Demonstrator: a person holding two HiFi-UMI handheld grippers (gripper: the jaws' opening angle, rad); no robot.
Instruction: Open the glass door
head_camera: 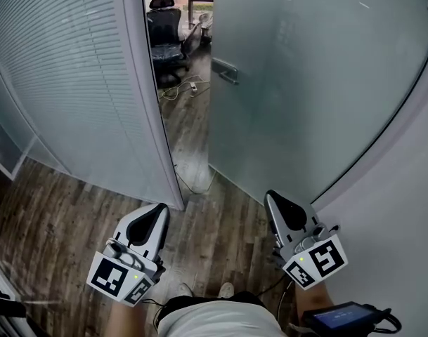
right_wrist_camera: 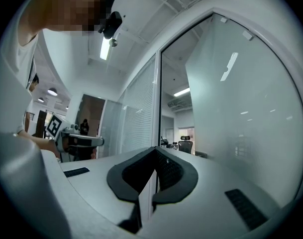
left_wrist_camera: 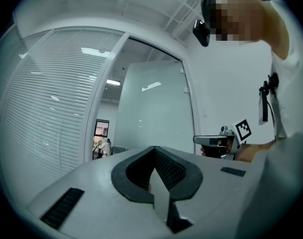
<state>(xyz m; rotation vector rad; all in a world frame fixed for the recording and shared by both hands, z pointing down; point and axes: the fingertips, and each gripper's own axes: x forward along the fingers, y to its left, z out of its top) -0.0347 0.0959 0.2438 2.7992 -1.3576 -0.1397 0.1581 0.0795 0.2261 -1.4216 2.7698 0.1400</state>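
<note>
Frosted glass door stands ajar on the right, its handle at the far edge, an office chair visible through the gap. Left gripper and right gripper hover near, both clenched, empty.

Clear gap between glass door and slatted partition

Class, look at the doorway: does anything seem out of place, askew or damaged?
Only loose cables trailing on the floor inside the room, by the office chair: a possible trip hazard. The glass door, ajar, looks intact.
</note>
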